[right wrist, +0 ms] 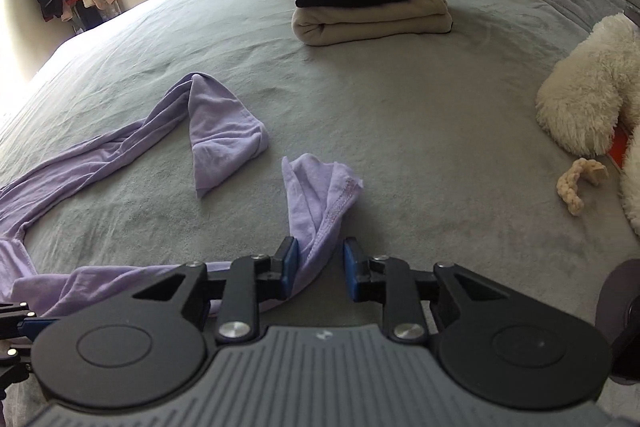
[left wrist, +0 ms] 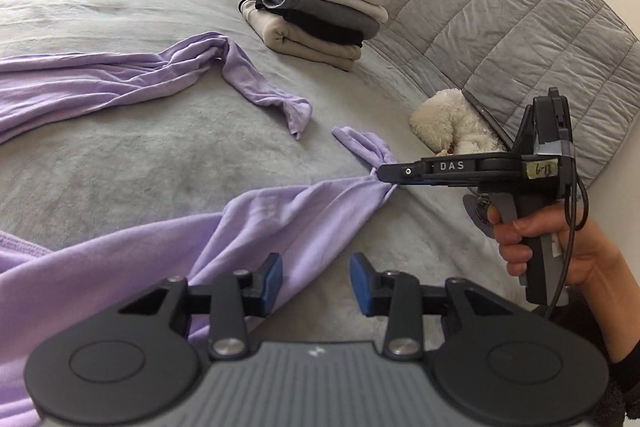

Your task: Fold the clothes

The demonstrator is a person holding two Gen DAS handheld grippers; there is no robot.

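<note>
Left gripper (left wrist: 316,281): black plastic linkage arms, silver round screws at the pivots, two black round discs on either side of a grey ribbed housing, blue rubber pads on the fingers (left wrist: 272,283). Right gripper (right wrist: 321,269): same build, same blue-padded fingers (right wrist: 291,265). From the left wrist view, its side reads "DAS" in white letters, with a yellowish tape label handwritten "6-11", a grey pistol handle and a thin black cable looping beside it. Right hand (left wrist: 560,247): black sleeve at the wrist.
</note>
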